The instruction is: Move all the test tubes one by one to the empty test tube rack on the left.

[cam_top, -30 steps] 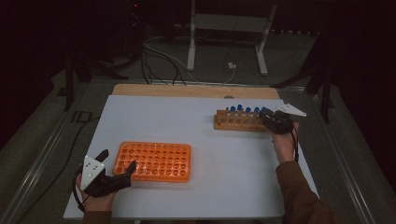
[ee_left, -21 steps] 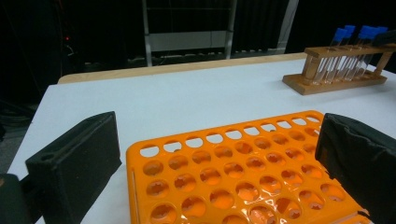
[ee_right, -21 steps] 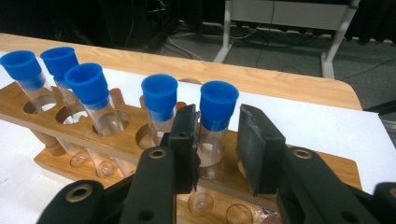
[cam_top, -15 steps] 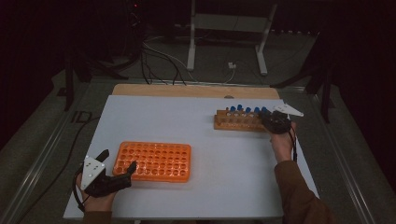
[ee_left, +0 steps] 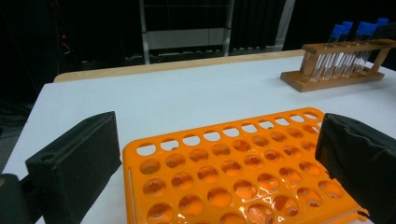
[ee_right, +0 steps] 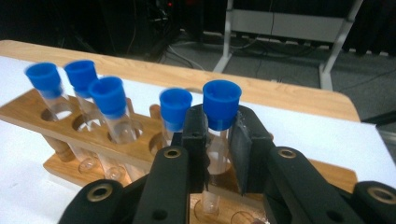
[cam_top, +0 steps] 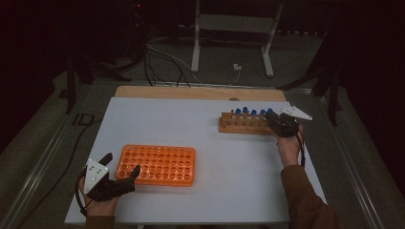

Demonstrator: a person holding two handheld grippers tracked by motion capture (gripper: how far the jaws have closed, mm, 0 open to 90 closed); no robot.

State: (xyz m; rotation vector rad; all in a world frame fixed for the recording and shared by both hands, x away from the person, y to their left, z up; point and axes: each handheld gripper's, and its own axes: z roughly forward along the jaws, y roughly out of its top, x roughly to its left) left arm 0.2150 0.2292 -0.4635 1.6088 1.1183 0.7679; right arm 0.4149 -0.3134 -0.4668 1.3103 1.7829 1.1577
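the right gripper has just been closing its matte black jaws on a clear glass tube with a blue cap, which stands at the end of the wooden rack at the white table's far right. four more blue-capped tubes crowd just beside it. the left gripper, jaws wide apart, straddles a corner of the glossy orange plastic rack of round holes.
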